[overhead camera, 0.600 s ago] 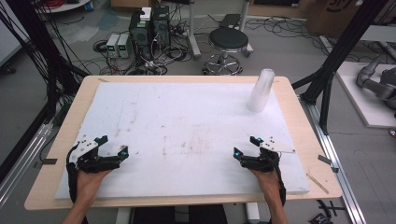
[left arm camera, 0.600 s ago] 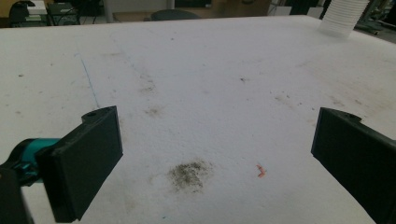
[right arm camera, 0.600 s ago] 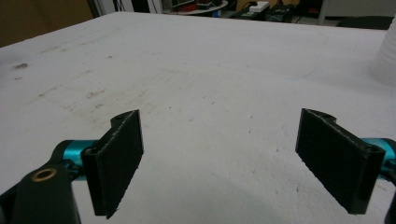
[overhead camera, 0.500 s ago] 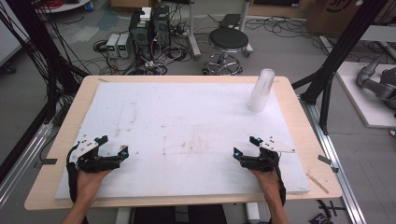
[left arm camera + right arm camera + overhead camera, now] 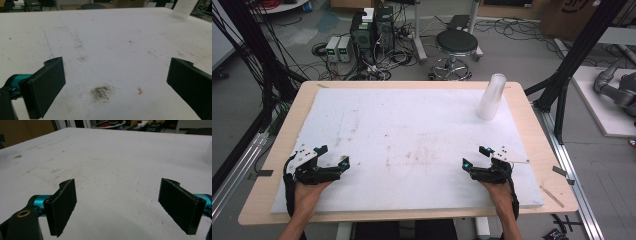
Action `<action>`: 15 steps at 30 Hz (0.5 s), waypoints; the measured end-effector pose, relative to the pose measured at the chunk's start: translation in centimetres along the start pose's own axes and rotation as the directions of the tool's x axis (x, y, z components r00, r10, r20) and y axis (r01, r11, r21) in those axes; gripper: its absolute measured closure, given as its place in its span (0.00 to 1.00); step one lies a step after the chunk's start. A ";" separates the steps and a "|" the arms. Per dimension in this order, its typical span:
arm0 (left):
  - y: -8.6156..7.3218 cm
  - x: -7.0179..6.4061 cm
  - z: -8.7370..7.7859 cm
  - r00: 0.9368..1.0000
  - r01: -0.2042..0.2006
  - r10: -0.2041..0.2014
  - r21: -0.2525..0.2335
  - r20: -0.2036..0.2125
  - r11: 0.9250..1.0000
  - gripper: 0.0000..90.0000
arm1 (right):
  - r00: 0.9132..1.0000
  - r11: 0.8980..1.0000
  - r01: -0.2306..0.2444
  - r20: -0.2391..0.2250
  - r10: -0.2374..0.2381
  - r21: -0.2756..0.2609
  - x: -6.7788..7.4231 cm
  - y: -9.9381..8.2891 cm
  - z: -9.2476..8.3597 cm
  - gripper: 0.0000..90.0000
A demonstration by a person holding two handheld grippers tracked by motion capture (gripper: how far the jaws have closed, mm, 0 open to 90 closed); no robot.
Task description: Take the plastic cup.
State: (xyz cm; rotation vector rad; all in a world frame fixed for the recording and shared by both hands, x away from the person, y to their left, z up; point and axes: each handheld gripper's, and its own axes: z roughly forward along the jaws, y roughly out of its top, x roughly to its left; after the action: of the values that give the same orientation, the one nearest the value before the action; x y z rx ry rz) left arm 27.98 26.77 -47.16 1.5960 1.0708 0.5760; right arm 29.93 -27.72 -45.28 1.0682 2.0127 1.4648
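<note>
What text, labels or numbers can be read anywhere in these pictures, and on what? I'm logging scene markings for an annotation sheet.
No text can be read.
Cardboard box on the floor, top right of the high view: a dark printed mark, cut off by the edge and too blurred to read.
Stack of cups, white foam board, left gripper and right gripper: no visible lettering.

Almost nothing changes: your black two-jaw left gripper (image 5: pixel 333 156) and black two-jaw right gripper (image 5: pixel 476 156) shift only slightly over the white foam sheet (image 5: pixel 412 135), jaws spread wide as before.
</note>
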 end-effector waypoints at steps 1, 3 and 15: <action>0.0 0.1 0.0 1.000 0.002 -0.002 0.001 0.003 1.000 0.02 | 1.000 1.000 0.005 0.000 -0.005 0.001 0.0 0.1 -0.1 0.17; 0.0 0.1 0.0 1.000 0.009 -0.009 -0.003 0.004 1.000 0.02 | 1.000 1.000 0.013 0.005 -0.013 -0.011 0.0 0.5 -0.6 0.17; 0.0 0.0 0.0 1.000 -0.012 0.011 0.005 0.009 1.000 0.02 | 0.996 0.998 0.011 0.083 -0.006 -0.064 -0.6 4.4 -3.4 0.17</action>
State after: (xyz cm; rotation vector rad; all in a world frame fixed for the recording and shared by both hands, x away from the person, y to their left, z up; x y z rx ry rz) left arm 28.00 26.75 -47.14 1.6084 1.0579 0.5741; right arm 29.33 -29.58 -40.01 1.0746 1.8980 1.4464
